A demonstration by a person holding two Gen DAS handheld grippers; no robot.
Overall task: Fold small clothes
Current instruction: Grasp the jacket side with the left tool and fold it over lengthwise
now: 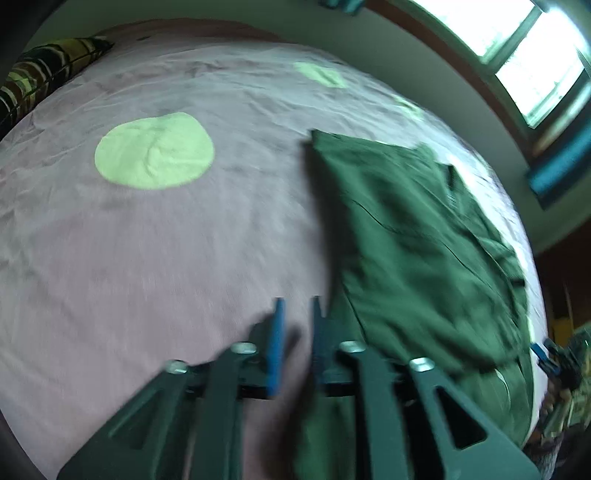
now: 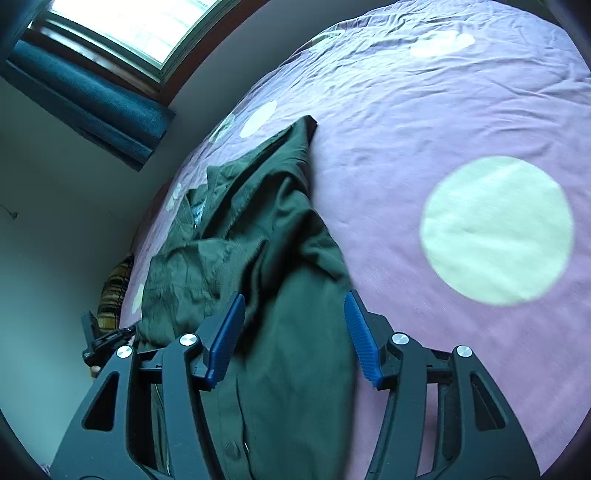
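A dark green shirt lies partly folded and rumpled on a pink bedsheet with pale green circles. My left gripper hangs just left of the shirt's near edge. Its blue pads stand a narrow gap apart, and only sheet shows between them. In the right wrist view the shirt runs lengthwise, its button strip near the bottom. My right gripper hovers over it, open wide; cloth lies below the gap and the pads do not press it. Each gripper shows small at the other view's edge, the right gripper and the left gripper.
A striped pillow lies at the bed's far left corner. The bed's edge runs along a wall under a window with a blue curtain. The pink sheet stretches wide beside the shirt.
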